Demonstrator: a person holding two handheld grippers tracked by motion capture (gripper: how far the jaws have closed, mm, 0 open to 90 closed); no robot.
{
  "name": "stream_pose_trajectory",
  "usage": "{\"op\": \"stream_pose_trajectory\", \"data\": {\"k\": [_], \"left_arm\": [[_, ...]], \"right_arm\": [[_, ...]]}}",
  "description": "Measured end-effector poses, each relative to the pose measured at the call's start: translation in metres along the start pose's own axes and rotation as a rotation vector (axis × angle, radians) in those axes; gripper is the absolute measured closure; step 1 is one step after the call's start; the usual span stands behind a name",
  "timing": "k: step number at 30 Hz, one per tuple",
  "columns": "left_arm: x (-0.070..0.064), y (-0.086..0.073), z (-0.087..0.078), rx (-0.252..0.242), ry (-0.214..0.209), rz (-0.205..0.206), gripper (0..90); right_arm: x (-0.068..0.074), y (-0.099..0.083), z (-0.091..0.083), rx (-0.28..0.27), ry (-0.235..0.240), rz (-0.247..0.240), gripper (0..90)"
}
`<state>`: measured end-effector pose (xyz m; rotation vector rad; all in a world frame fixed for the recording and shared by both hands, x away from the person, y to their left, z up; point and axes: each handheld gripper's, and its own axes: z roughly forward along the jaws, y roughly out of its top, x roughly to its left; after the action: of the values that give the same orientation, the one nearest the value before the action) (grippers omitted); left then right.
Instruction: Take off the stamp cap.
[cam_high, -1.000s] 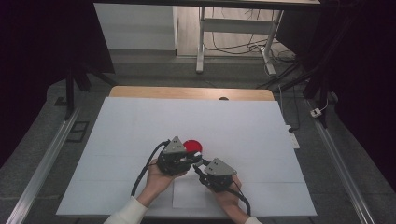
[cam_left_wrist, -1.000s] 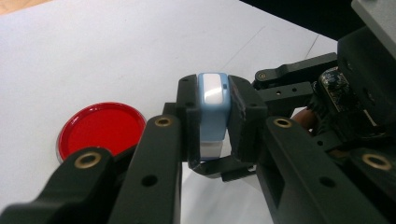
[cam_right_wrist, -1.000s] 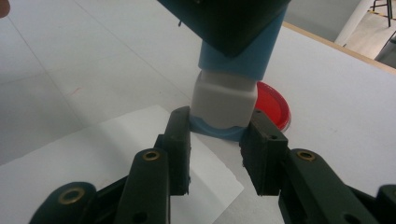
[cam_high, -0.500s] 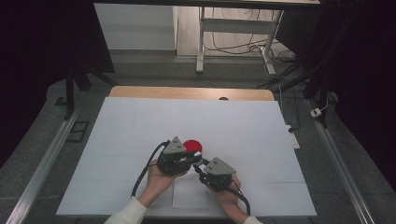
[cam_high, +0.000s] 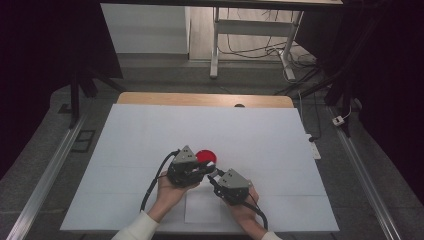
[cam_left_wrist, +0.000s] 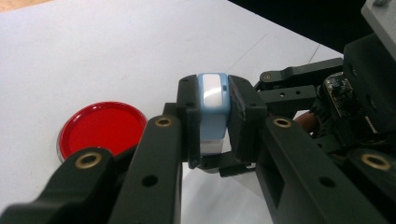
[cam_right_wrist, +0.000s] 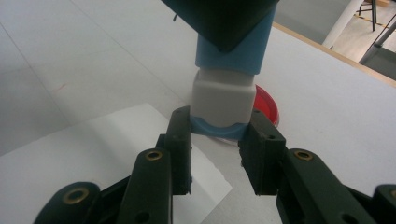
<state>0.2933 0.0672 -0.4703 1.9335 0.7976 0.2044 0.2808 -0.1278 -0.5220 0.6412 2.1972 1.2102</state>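
Little is changing from half a second ago: both hands are staying low over the white table (cam_high: 150, 130), beside the glossy red disc (cam_left_wrist: 103, 127). Left gripper (cam_left_wrist: 212, 119) is clamping a rounded pale-blue-and-white plastic block (cam_left_wrist: 212, 100) between its closed jaws, raised above the table. Right gripper (cam_right_wrist: 217, 140) is reaching in opposite, jaws slightly parted around the block's blue lower end, above a white paper sheet (cam_right_wrist: 93, 140).
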Motion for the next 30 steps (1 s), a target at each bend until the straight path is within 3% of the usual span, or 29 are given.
{"op": "stream_pose_trajectory", "data": {"k": [5,17,25,30], "left_arm": [[0.0004,-0.0001,-0.0007,-0.008,-0.002,-0.008,75.5],[0.0001,0.0000,-0.0024,-0.027,-0.008,-0.021,75.5],[0.0009,-0.0001,-0.0031,-0.029,-0.009,-0.026,75.5],[0.0009,-0.0004,-0.0029,-0.032,-0.008,-0.027,75.5]], "right_arm": [[-0.0009,0.0009,-0.0002,-0.005,-0.005,-0.029,65.2],[-0.0005,0.0005,-0.0027,-0.024,-0.006,0.029,65.4],[-0.0021,0.0027,-0.0028,-0.011,-0.008,-0.038,65.5],[-0.0026,0.0030,-0.0030,-0.007,-0.013,-0.046,65.5]]}}
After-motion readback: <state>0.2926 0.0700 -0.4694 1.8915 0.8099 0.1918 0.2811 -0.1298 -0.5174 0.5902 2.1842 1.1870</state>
